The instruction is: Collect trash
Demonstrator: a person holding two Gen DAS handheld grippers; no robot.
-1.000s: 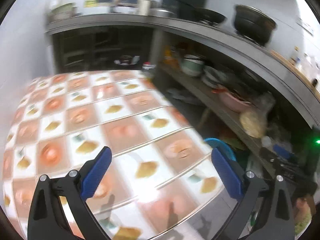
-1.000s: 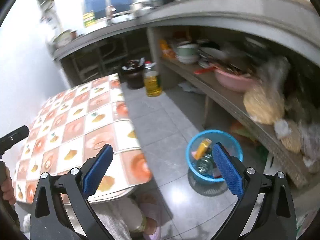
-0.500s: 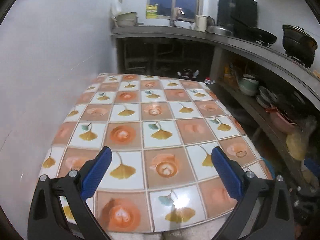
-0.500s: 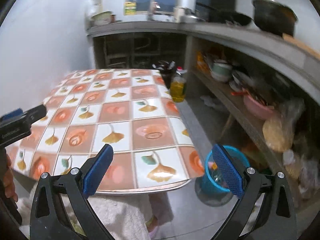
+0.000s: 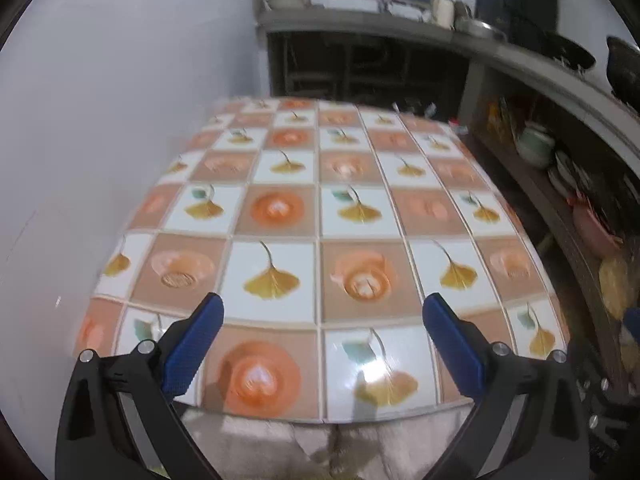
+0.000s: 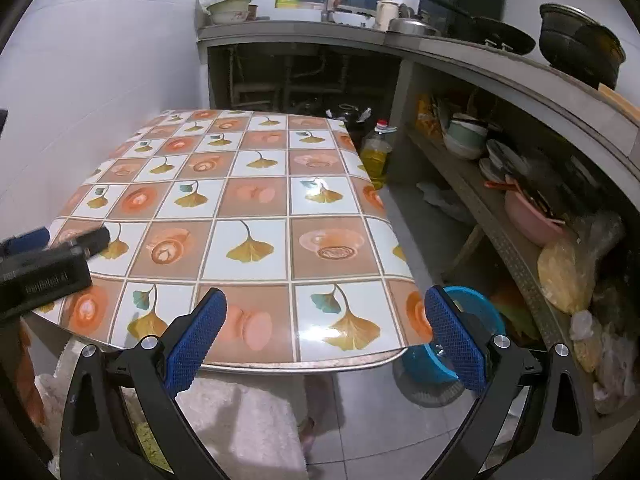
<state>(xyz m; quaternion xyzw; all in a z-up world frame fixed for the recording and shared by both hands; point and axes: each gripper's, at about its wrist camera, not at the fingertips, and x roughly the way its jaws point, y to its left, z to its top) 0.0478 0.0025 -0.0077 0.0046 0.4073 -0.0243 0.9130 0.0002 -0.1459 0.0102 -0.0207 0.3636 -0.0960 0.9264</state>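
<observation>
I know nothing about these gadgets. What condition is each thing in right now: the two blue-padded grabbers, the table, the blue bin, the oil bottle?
Left gripper: jaws wide open, holding nothing.
Right gripper: jaws wide open, holding nothing.
Table with orange-and-white leaf-patterned cloth: bare, no trash on it.
Round blue plastic bin: upright on the floor beside the table, contents hidden.
Clear red-capped bottle of yellow oil: upright, capped.

The tabletop (image 6: 256, 200) has a check pattern of white and brown-orange squares, with yellow ginkgo leaves on the white ones and orange cups on the others. Each tool (image 6: 326, 332) is black with blue pads (image 6: 454, 342). The basket (image 6: 476, 312) on the floor is blue. The bowl (image 6: 530, 220) on the shelf is pink. The bottle (image 6: 376, 156) holds yellow oil and has a red cap.
</observation>
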